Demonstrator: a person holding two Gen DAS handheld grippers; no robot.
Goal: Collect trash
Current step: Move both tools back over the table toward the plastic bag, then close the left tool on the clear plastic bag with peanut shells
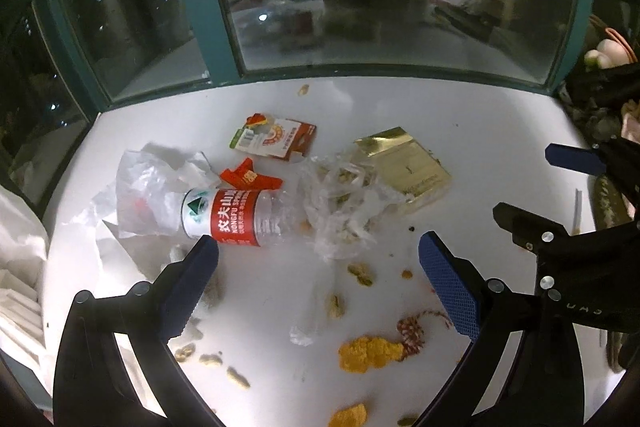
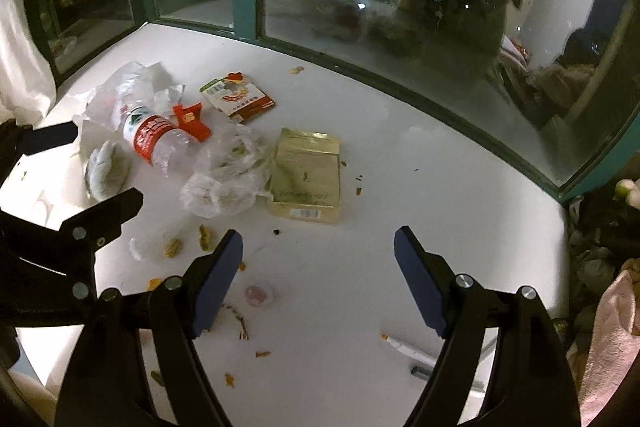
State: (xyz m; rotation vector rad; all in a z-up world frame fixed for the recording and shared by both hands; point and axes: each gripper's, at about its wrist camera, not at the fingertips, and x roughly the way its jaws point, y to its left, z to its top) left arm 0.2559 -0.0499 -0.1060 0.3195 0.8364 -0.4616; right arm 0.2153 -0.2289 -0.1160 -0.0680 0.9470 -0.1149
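Note:
Trash lies on a white table (image 1: 400, 99). A crushed clear bottle with a red label (image 1: 236, 217) lies on its side, also in the right wrist view (image 2: 154, 139). Beside it are a white plastic bag (image 1: 148, 183), a crumpled clear bag (image 1: 344, 203) (image 2: 226, 179), a gold packet (image 1: 408, 167) (image 2: 306, 177), a red-and-white card (image 1: 276, 137) (image 2: 238, 97) and a red wrapper scrap (image 1: 250, 179). My left gripper (image 1: 318, 251) is open and empty, just short of the bottle. My right gripper (image 2: 318, 241) is open and empty, short of the gold packet.
Peanut shells (image 1: 362, 273), orange peel (image 1: 370, 351) and red-white string (image 1: 412, 331) litter the near table. A pen-like stick (image 2: 404, 347) and a pink blob (image 2: 258, 295) lie near my right gripper. A teal-framed window (image 1: 320, 71) bounds the far edge. Clutter (image 2: 600, 259) sits at the right.

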